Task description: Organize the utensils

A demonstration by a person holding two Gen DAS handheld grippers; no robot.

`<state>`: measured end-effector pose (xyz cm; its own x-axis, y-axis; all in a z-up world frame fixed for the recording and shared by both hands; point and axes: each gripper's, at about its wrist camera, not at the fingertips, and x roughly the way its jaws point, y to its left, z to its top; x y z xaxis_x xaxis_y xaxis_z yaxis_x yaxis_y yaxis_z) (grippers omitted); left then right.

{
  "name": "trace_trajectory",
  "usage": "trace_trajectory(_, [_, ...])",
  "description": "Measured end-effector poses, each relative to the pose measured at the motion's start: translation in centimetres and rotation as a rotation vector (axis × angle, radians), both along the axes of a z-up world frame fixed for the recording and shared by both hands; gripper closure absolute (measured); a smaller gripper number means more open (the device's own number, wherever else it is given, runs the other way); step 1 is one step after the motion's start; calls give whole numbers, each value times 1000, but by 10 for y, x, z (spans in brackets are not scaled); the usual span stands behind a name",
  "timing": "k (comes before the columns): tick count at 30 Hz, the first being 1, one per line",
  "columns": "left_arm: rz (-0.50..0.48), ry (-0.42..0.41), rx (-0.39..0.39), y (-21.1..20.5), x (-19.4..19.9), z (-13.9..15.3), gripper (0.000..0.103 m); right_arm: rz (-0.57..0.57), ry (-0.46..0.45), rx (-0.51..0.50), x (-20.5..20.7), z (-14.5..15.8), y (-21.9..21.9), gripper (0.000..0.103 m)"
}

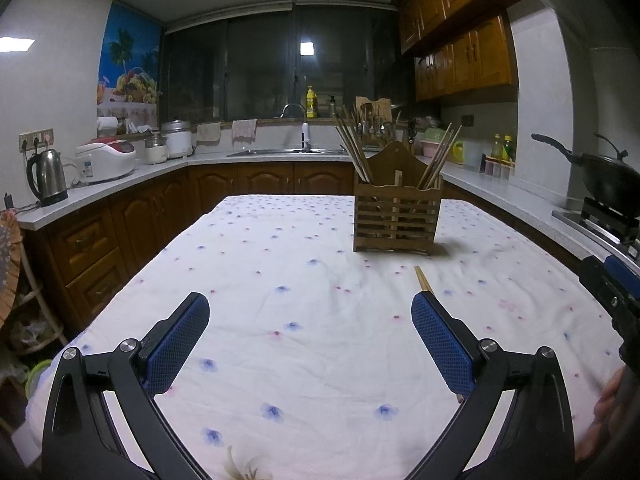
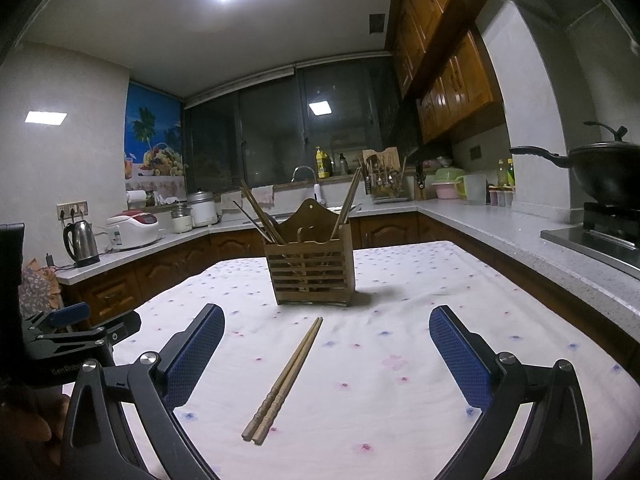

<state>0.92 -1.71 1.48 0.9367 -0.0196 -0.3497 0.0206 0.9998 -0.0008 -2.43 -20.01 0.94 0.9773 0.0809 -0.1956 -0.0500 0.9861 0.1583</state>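
A pair of wooden chopsticks [image 2: 286, 380] lies side by side on the floral tablecloth [image 2: 380, 400], between my right gripper's [image 2: 326, 324] open jaws and just below them. A slatted wooden utensil holder [image 2: 311, 272] with several chopsticks in it stands beyond. In the left wrist view the holder [image 1: 397, 212] stands ahead to the right, and only the chopsticks' tips [image 1: 422, 278] show above the right finger. My left gripper [image 1: 310, 308] is open and empty above the cloth. The right gripper's body [image 1: 612, 284] shows at the right edge.
The table [image 1: 280, 248] is ringed by kitchen counters: kettle [image 1: 46, 178] and rice cooker [image 1: 106, 160] at left, sink [image 1: 288, 152] at the back, a wok [image 1: 608, 176] on the stove at right. The left gripper's body [image 2: 72, 332] shows at the left edge.
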Motion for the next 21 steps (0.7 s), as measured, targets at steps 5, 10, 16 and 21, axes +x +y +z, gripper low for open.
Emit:
trace_trajectory(5, [-2,0,1,0,-1,0,0,1,-2,0,0,0,0,0])
trace_trajectory(10, [-4,0,1,0,-1,0,0,5,-4,2,1,1,1,0])
trace_trajectory(16, [-5,1,2,-1,-2,0,0,5,-3,3,1,1,1,0])
trace_trajectory(21, [-10,2,0,-1,-1,2,0,7,-5,3,1,1,4,0])
